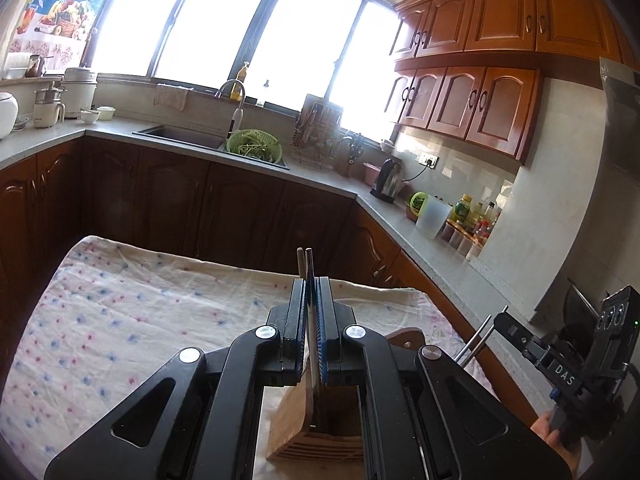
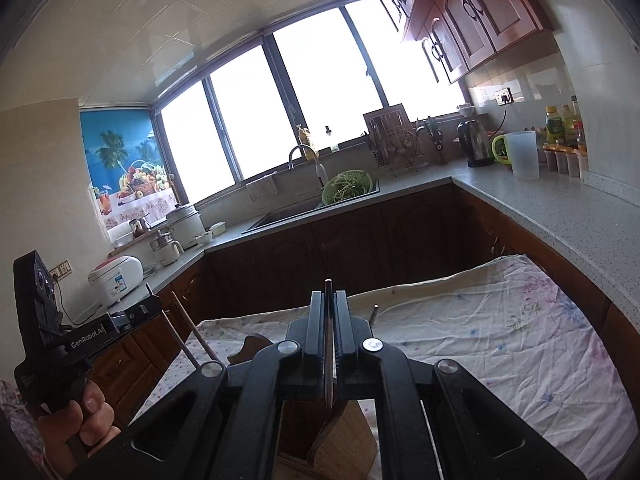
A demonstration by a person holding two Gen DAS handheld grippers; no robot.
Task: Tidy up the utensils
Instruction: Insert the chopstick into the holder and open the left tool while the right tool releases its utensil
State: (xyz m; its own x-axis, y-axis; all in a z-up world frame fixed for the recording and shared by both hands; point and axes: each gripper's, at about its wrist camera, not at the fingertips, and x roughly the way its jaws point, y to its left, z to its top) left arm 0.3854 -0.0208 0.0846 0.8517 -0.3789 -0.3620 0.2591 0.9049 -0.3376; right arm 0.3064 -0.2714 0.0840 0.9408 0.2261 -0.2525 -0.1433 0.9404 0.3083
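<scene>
Matt black plastic, pale wood and crumpled cloth in a glossy wood kitchen

The left black plastic gripper (image 1: 311, 300) looks matt, with shiny round metal bolts, and blue ribbed pads (image 1: 320, 344) line its fingers. The light bamboo utensil block (image 1: 316, 428) shows smooth, layered wood grain. The white floral cotton cloth (image 1: 120, 320) lies wrinkled and dull. The grey speckled stone countertop (image 2: 560, 208) is smooth; the reddish wooden wall cabinets (image 1: 500, 20) gleam with varnish; the steel electric kettle (image 2: 474, 142) shines.

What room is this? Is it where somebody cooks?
Yes, it looks like a home kitchen. There's a sink with a tap under the window, an electric kettle on the counter, and wooden wall cupboards.
</scene>
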